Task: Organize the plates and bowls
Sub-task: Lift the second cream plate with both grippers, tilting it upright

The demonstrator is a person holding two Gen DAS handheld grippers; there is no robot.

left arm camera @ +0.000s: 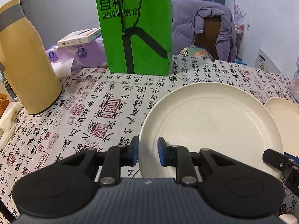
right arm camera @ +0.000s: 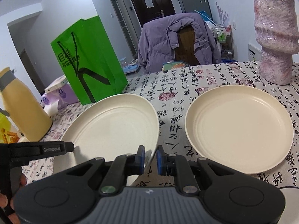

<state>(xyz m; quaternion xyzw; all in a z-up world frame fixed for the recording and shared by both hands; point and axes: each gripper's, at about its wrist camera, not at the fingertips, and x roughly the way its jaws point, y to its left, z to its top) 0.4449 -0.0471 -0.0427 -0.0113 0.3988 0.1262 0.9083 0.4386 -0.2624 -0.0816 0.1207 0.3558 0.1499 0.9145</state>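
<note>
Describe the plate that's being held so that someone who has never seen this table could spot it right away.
Start at the green bag on the table. Just in front of it is a cream plate, tilted, with both tools gripping its near rim. The other plate, to the right near the pink vase, lies flat and untouched.

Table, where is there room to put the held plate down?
Bare cloth lies between the green bag, the yellow flask and the held plate. A narrower strip separates it from the second plate. By the pink vase it is tight.
</note>
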